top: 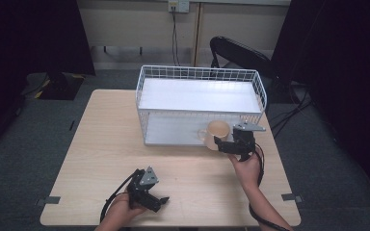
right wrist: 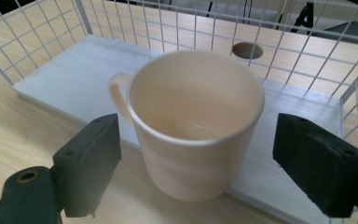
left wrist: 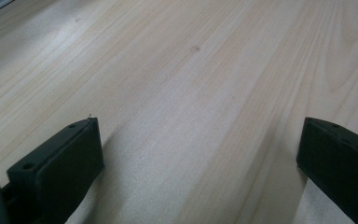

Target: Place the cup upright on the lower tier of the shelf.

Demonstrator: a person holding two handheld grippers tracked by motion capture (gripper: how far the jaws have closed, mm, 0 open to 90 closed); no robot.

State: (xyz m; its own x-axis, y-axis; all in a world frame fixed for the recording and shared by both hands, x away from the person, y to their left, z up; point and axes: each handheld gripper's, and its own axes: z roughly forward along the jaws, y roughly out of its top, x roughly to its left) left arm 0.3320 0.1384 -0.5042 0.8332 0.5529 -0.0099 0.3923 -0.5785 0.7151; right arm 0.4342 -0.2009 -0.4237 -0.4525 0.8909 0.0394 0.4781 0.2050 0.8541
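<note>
No readable text, label, brand or no. anywhere: cup (right wrist: 198, 130), wire rack (top: 200, 103), table (top: 111, 139) are all plain.

**What the views leave unseen**

In the high view, the right gripper (top: 229, 144) covers the near side of the cream ceramic mug (top: 217, 132), so any contact is unclear. The white wire basket shelf (right wrist: 51, 32) is cut off at the right gripper view's edges. The person's forearms leave the high view's bottom edge.

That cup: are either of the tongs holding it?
No. The right tongs stand open around the cup, untouched; the left tongs are open over bare table.
</note>
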